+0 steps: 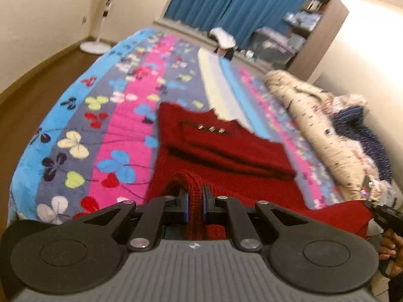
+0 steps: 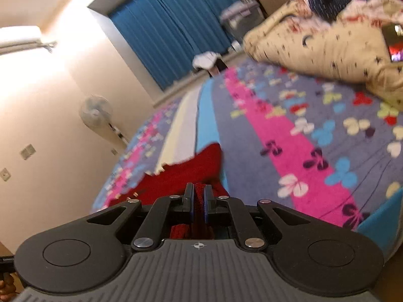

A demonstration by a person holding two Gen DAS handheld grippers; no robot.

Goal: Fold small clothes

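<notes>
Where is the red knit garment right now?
The red knit garment lies mid-bed on the butterfly blanket, its near edge pinched by the left gripper and right gripper.

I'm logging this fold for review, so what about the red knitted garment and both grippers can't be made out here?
- Left wrist view: the red knitted garment's near hem is hidden behind the left gripper body.
- Right wrist view: most of the garment is hidden behind the right gripper; motion blur smears the remainder.
- Both views: garment type unclear, sleeves folded in.
</notes>
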